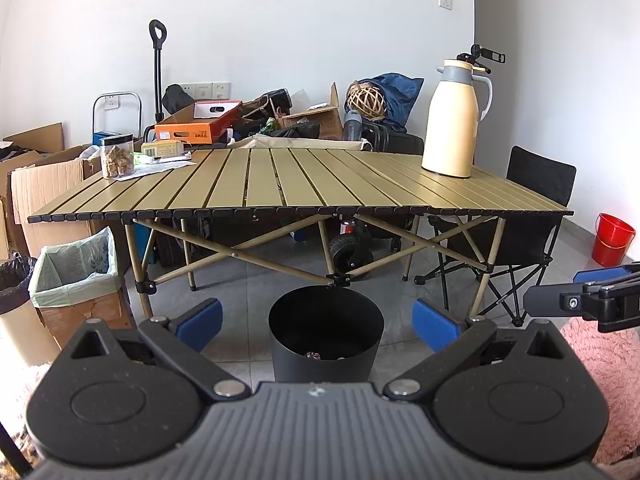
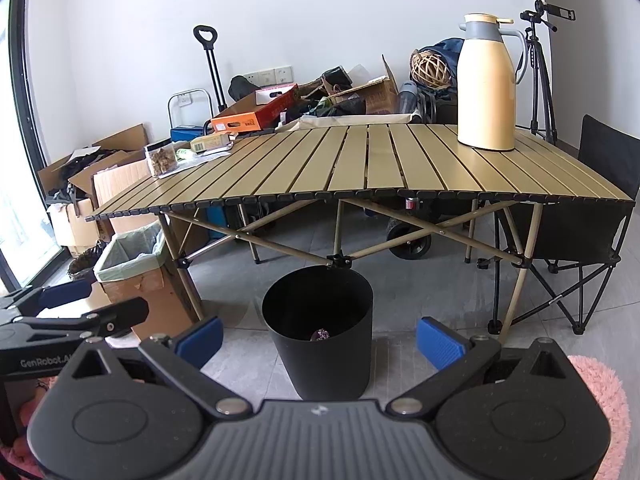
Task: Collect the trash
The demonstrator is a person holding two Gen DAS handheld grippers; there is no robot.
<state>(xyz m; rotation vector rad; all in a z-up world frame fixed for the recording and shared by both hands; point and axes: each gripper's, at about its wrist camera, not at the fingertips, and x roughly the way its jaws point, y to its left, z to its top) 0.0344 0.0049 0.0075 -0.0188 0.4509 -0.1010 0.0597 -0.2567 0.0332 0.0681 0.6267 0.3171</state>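
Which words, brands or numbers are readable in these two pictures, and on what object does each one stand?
"GenRobot.AI": white print on the black body of the left gripper, cut off by the right gripper's frame.
Orange cardboard box: dark print, too blurred to read.
Pale yellow flat carton: print too small.
Nothing else legible.

Surface (image 1: 304, 184): slatted, olive-gold folding top with black end caps on crossed legs, standing on a grey tiled floor (image 1: 248, 280). On it: a cream insulated jug (image 1: 450, 120) with grey lid, upright near the far right corner; at the far left, a clear jar (image 1: 117, 157) of brown pieces with black lid, resting on white paper (image 1: 156, 169); a flat yellowish box (image 1: 162, 148) just behind.
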